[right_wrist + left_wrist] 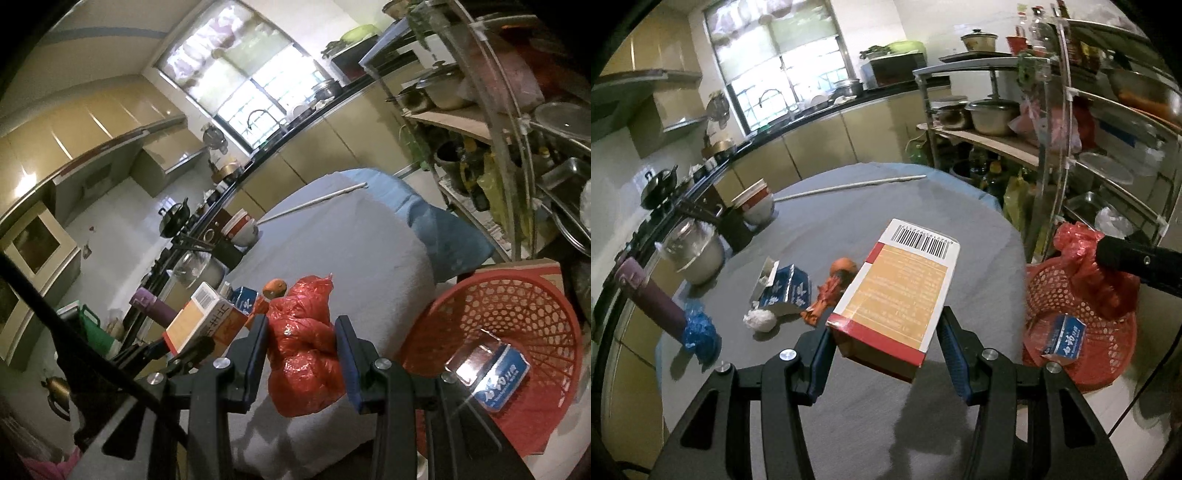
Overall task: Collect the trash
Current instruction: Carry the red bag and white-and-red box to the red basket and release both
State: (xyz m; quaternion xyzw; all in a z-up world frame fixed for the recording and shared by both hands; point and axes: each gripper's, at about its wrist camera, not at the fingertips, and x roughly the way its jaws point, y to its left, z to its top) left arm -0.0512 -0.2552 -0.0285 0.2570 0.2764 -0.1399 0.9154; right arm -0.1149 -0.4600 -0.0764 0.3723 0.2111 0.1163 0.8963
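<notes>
While the left gripper [884, 356] clamped a box [897, 291] above the table [849, 413], the right gripper [301, 360] pinched a red bag [304, 350] beside the basket [517, 317]

Left tool [884, 350] is pointing forward and down, jaws roughly half apart, blue pads [822, 363] clamping the near end of a carton [897, 291], which is sticking out toward 12 o'clock. In the left wrist view the right tool's black finger [1137, 260] is showing at 3 o'clock. Right tool [303, 360] is pointing nearly level, jaws narrow, pads [349, 363] squeezing a red bag [303, 350] from both sides. In the right wrist view the left tool [177, 350] is sitting at 9 o'clock, holding that carton.
</notes>
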